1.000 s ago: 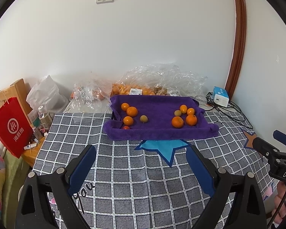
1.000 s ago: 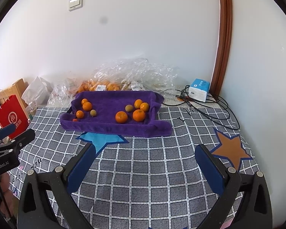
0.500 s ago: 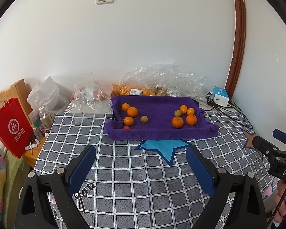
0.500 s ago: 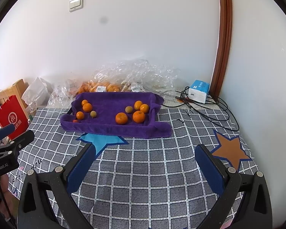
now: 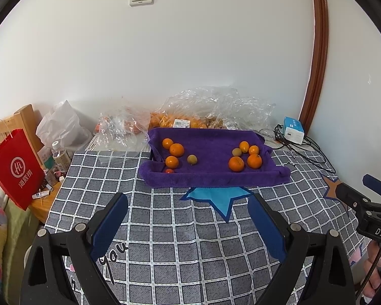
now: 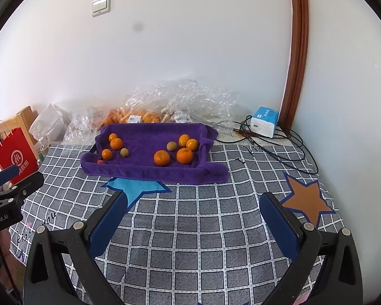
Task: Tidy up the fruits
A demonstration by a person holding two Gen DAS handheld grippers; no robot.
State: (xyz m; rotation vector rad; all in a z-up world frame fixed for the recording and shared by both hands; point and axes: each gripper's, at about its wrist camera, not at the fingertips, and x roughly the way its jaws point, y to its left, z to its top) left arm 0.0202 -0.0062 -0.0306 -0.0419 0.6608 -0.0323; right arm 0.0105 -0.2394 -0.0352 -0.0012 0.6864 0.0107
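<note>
Oranges and small greenish fruits lie in two clusters on a purple towel at the far side of a checked cloth. Left gripper and right gripper hover well short, jaws wide, empty.

fruits on towel, bags behind

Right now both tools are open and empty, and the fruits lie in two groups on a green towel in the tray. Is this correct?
One detail is wrong: the towel is purple, not green, as the right wrist view shows. The rest holds: the left tool and the right tool are open and empty, and the fruits lie in two groups, one on the left and one on the right.
</note>
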